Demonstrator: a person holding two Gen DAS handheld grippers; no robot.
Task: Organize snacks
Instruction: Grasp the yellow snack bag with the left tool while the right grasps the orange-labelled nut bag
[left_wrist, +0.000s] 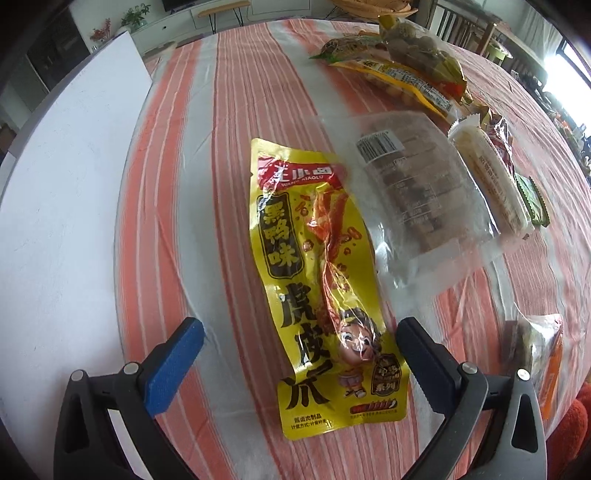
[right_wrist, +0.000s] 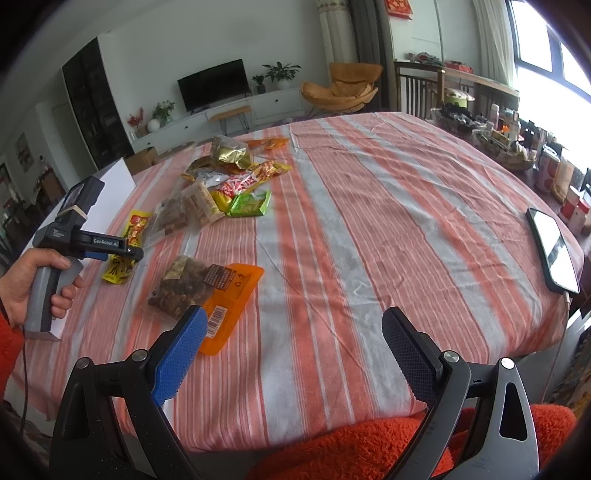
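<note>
Yellow packet (left_wrist: 320, 291) lies flat on the striped tablecloth (left_wrist: 229, 122), its near end between the spread fingers of the left gripper (left_wrist: 301, 354), its long axis running toward 12 o'clock, roughly in line with the fingers. That gripper is released and holds nothing. A clear bag (left_wrist: 417, 181) lies beside it at 1 o'clock. The right gripper (right_wrist: 295, 354), likewise released and empty, hangs farther off, so the left is judged the nearer tool.

My left wrist camera looked steeply down, close over the yellow snack packet (left_wrist: 325, 291); my right wrist camera sat back at the table's near edge, facing across the striped tablecloth (right_wrist: 369, 240). Both views shared that packet.
</note>
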